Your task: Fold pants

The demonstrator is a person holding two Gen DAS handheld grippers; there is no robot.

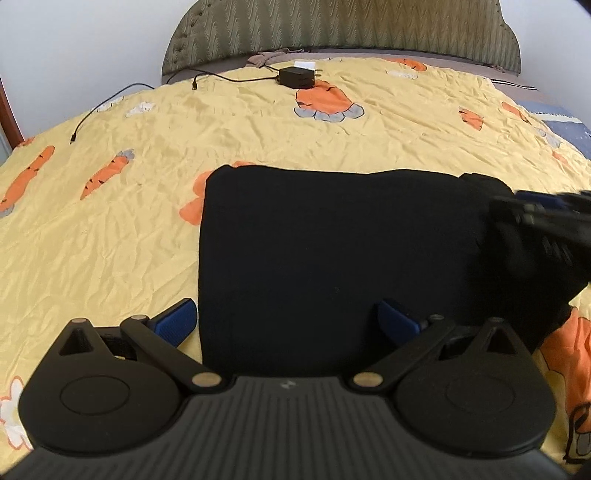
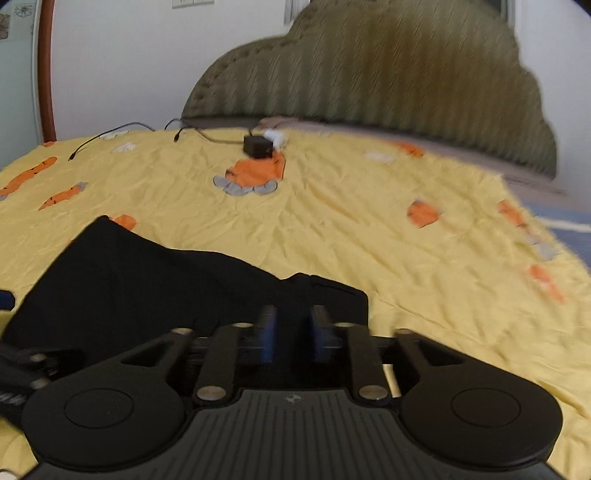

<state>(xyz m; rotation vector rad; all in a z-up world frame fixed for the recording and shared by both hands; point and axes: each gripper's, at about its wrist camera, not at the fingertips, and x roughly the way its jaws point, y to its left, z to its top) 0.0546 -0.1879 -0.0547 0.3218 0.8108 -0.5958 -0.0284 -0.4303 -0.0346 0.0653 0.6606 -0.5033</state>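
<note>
The black pants [image 1: 332, 258] lie folded into a thick rectangle on the yellow carrot-print bedspread [image 1: 110, 203]. My left gripper [image 1: 288, 321] is open, its blue fingers straddling the near left edge of the pants, holding nothing. My right gripper [image 2: 293, 332] has its blue fingers nearly closed on a raised fold at the right corner of the pants [image 2: 166, 288], which lifts off the bed. The right gripper also shows blurred at the right edge of the left wrist view [image 1: 546, 221].
A black power adapter [image 1: 297, 77] with a white plug and black cables [image 1: 110, 99] lies near the head of the bed. A padded olive headboard [image 1: 332, 29] stands behind it. A blue cover [image 1: 565, 125] shows at the far right.
</note>
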